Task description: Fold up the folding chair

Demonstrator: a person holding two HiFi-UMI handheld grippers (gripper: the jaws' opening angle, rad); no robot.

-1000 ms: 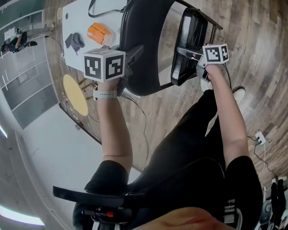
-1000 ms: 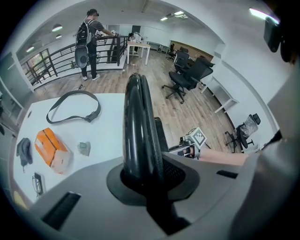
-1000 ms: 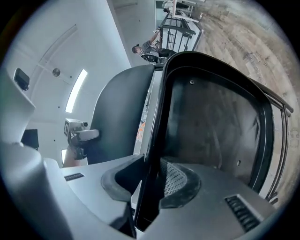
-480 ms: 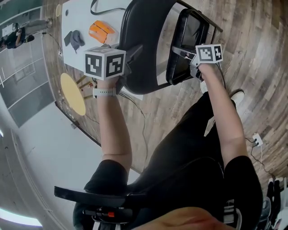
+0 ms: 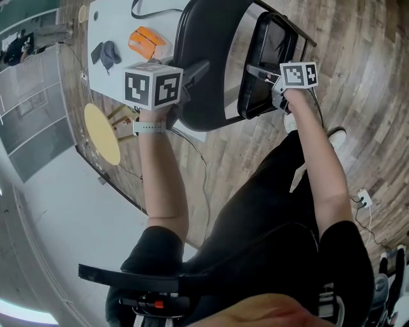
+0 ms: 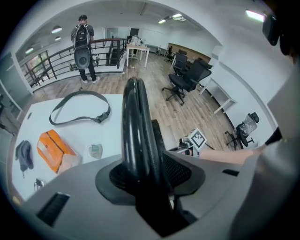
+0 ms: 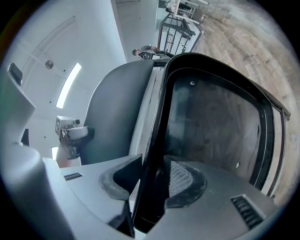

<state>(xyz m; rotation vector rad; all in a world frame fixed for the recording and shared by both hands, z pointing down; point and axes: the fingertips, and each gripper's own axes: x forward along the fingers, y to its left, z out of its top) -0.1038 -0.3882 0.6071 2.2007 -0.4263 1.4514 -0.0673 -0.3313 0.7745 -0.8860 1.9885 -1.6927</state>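
The black folding chair is standing on the wood floor just beside a white table, with its seat tipped up near the backrest. The left gripper is pointing steeply down over the backrest's top edge. Its jaws have just been opening, and the rim is lying loosely between them. The right gripper is straddling the seat's rim, its jaws likewise easing apart and not pinching it.
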